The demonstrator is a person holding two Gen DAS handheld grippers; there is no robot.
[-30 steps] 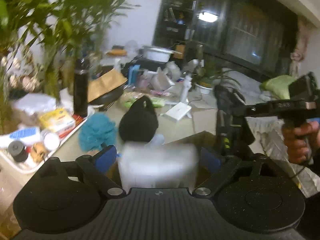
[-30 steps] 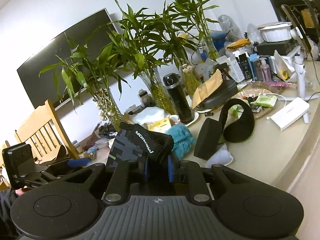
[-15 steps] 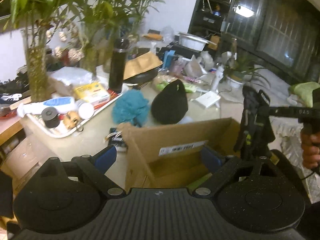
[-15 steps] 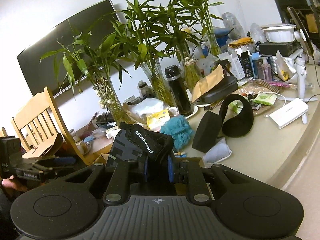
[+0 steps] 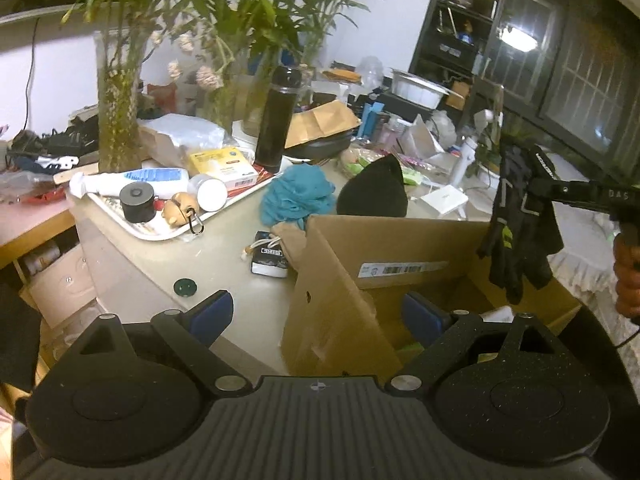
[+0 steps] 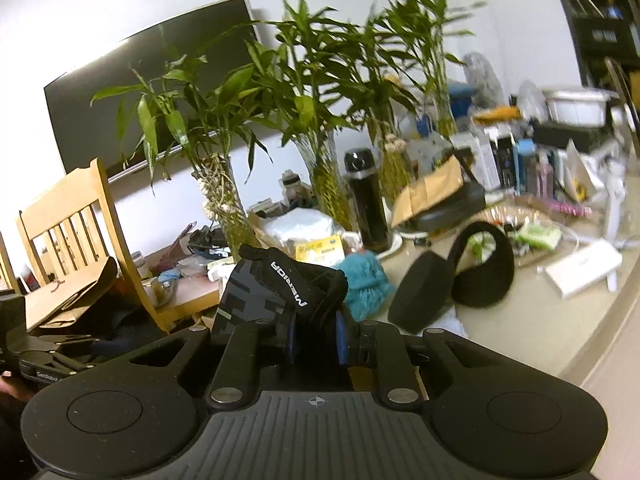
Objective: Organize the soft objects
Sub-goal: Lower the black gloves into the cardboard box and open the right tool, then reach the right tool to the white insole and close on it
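My right gripper (image 6: 314,338) is shut on a black glove (image 6: 276,292) with white lettering. In the left wrist view the glove (image 5: 516,224) hangs from the right gripper (image 5: 538,188) over the right side of an open cardboard box (image 5: 384,264). My left gripper (image 5: 318,316) is open and empty, low in front of the box's near left corner. A teal fluffy ball (image 5: 296,196) and black earmuffs (image 5: 374,194) lie on the table behind the box; they also show in the right wrist view, the ball (image 6: 366,284) and the earmuffs (image 6: 456,280).
A white tray (image 5: 160,232) with bottles and small items sits at the left. A black flask (image 5: 278,120) and bamboo vases (image 5: 118,120) stand behind it. A small dark packet (image 5: 268,260) lies by the box. A wooden chair (image 6: 76,232) stands left.
My left gripper dropped the white thing it held and pulled back and left from the box. The right gripper kept the glove above the box, shifting slightly.
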